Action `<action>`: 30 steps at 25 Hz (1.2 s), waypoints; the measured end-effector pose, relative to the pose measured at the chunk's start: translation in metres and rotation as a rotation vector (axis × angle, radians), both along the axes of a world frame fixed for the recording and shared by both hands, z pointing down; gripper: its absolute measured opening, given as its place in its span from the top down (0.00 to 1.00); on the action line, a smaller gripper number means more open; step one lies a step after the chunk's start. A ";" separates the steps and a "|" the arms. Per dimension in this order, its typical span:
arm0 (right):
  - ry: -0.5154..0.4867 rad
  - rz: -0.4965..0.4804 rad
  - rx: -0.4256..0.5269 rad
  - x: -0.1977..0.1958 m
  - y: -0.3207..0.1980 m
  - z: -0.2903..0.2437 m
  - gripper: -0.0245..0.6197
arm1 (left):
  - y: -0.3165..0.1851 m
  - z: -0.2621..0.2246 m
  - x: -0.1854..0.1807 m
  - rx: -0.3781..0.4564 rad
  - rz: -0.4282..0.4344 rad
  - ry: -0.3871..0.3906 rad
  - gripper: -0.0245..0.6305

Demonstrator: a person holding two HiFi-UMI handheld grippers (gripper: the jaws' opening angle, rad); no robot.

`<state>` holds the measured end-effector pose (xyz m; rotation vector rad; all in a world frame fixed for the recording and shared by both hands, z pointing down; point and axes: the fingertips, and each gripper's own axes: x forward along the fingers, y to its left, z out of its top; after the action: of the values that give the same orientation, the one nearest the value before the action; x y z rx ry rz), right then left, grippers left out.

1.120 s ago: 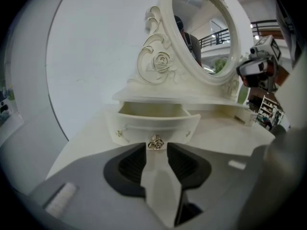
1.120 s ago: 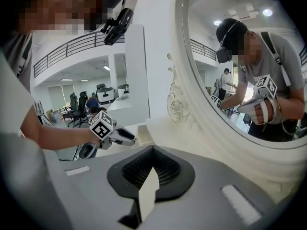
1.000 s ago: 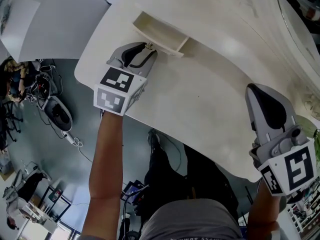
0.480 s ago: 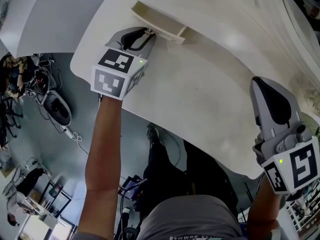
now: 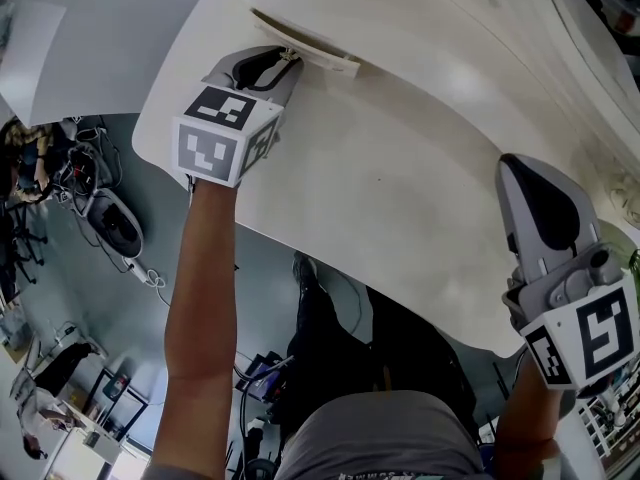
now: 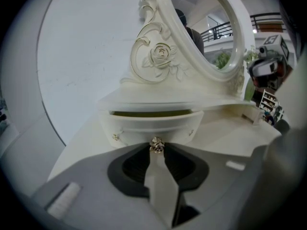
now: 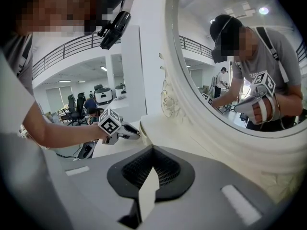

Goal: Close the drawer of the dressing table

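Observation:
The cream dressing table [image 5: 400, 178] has a small drawer [image 5: 305, 40] at its far left, standing only a little out of its slot. In the left gripper view the curved drawer front [image 6: 153, 123] fills the middle, with a narrow dark gap above it. My left gripper [image 5: 288, 60] has just been closing and is shut on the small metal drawer knob [image 6: 156, 144], which sits right between its tips. My right gripper [image 5: 512, 176] hovers over the table's near right edge, shut and holding nothing; in its own view its jaws [image 7: 152, 150] point at the mirror frame.
An oval mirror [image 6: 206, 23] in a carved cream frame [image 7: 192, 109] stands behind the drawer and reflects a person. The tabletop drops off at its rounded front edge [image 5: 330, 258] to a grey floor with cables and chairs [image 5: 100, 218]. A white wall lies to the left.
The drawer has slid further into the table, with my left gripper travelling with it towards the mirror. The right gripper has stayed where it was.

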<state>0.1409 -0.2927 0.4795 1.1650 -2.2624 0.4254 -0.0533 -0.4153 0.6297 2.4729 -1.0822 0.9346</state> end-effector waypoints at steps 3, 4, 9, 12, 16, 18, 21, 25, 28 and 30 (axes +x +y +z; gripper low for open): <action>-0.003 0.006 0.002 0.002 0.003 0.006 0.96 | -0.001 0.006 0.001 0.000 0.003 -0.004 0.82; -0.003 0.009 0.001 0.003 0.004 0.007 0.96 | -0.002 0.007 0.002 -0.001 0.005 -0.006 0.82; -0.005 0.023 0.004 0.016 0.005 -0.002 0.96 | -0.012 0.000 0.016 -0.002 0.017 -0.001 0.82; -0.007 0.034 0.008 0.020 0.002 -0.006 0.96 | -0.020 -0.002 0.022 -0.009 0.038 -0.003 0.82; -0.007 0.044 0.008 0.027 0.002 -0.007 0.96 | -0.021 -0.002 0.021 -0.017 0.045 -0.004 0.82; -0.006 0.048 0.006 0.030 0.002 -0.006 0.96 | -0.021 -0.002 0.022 -0.021 0.048 -0.017 0.82; -0.009 0.049 0.008 0.030 0.001 -0.008 0.96 | -0.021 -0.002 0.021 -0.029 0.055 -0.027 0.82; -0.011 0.047 0.018 0.029 0.001 -0.014 0.96 | -0.020 -0.003 0.022 -0.034 0.064 -0.035 0.82; -0.011 0.045 0.026 0.027 0.003 -0.020 0.96 | -0.020 -0.003 0.022 -0.032 0.059 -0.045 0.82; -0.012 0.043 0.034 0.025 0.006 -0.027 0.96 | -0.018 -0.004 0.021 -0.035 0.058 -0.059 0.81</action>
<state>0.1658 -0.2872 0.4525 1.2337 -2.2661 0.4128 -0.0321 -0.4337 0.6260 2.4747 -1.0084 1.0413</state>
